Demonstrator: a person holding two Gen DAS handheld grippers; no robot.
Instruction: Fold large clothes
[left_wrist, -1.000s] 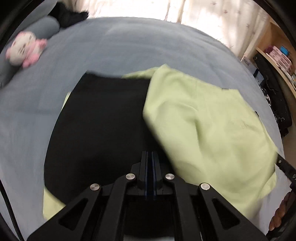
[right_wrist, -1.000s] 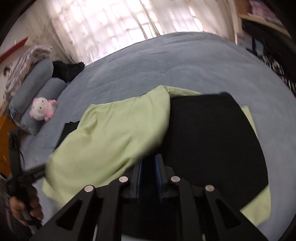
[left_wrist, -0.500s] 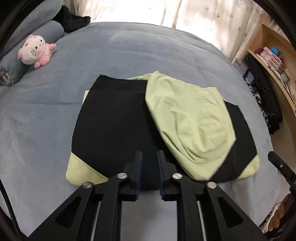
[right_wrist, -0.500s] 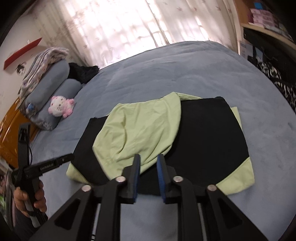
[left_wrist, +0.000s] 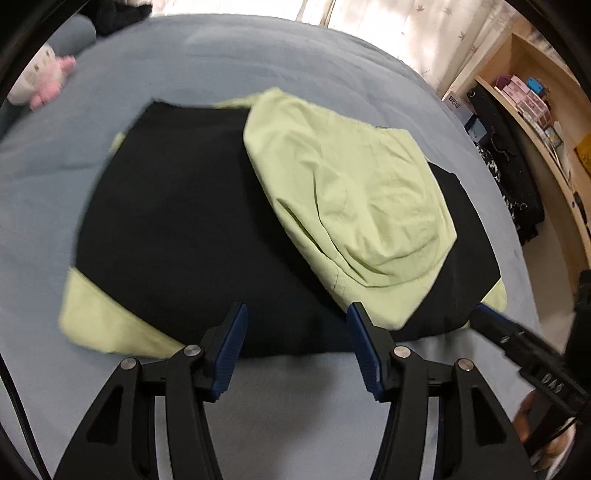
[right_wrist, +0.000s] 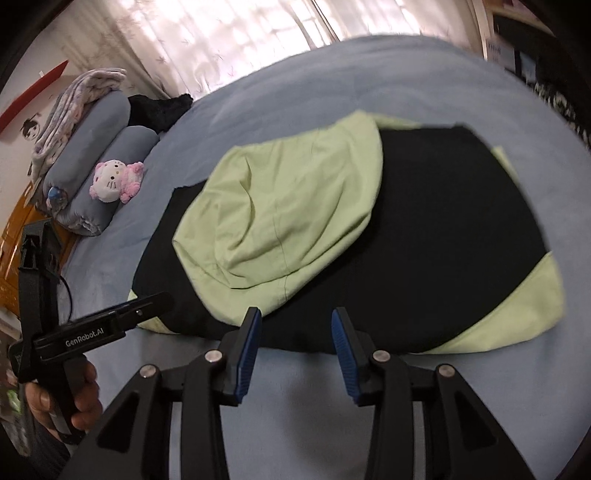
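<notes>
Black-and-green garment (left_wrist: 177, 229), centre frame on the bed (left_wrist: 258, 59), with left gripper (left_wrist: 295, 314) and right gripper (right_wrist: 295, 317) opening, nothing between them; judged best regripped at the near hem corners, evenly, for a square fold.

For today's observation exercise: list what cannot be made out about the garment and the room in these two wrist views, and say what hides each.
- Garment type: folded, green flap covers part; both views.
- Plush toy: blurred, cut by the left view's rim.
- Shelf items: too small, left view.
- Right gripper: left view's edge cuts it off.
- Bed edges: beyond both views.
</notes>
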